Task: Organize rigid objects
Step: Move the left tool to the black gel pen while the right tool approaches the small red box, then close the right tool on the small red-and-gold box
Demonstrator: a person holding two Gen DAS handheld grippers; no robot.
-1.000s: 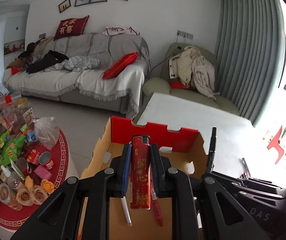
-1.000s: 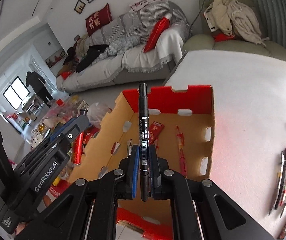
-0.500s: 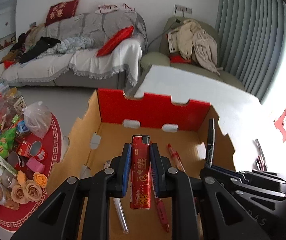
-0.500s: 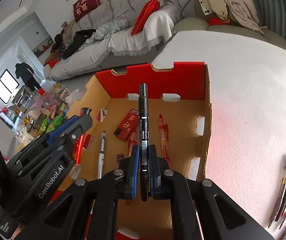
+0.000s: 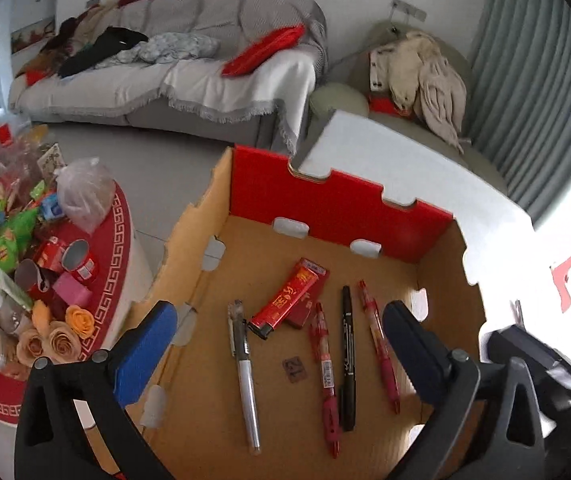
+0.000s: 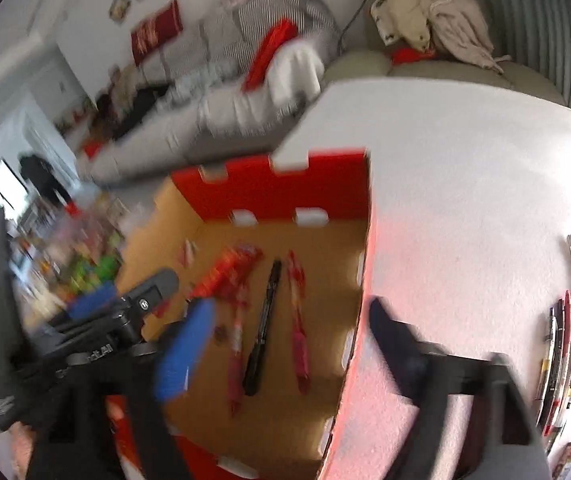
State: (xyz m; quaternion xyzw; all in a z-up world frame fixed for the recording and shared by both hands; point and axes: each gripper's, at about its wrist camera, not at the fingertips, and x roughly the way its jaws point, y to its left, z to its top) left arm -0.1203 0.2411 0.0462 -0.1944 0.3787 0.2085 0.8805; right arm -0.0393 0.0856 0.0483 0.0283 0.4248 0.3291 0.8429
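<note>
A cardboard box (image 5: 337, 208) with a red far wall stands on the white table. On its floor lie a red lighter (image 5: 285, 300), a black marker (image 5: 347, 356), two red pens (image 5: 325, 376) and a silver pen (image 5: 245, 376). My left gripper (image 5: 277, 344) is open and empty above the box. My right gripper (image 6: 289, 344) is open and empty over the box's right wall (image 6: 359, 320); this view is blurred. The black marker (image 6: 263, 320) and the red lighter (image 6: 225, 276) show there too.
Several more pens (image 6: 561, 344) lie in a row on the white table (image 6: 465, 200) at the right. A round red table (image 5: 117, 240) crowded with snacks and cans stands left of the box. A sofa and armchair stand behind.
Both grippers have opened. The red lighter has dropped from the left gripper and the black marker from the right gripper; both now lie in the box.
</note>
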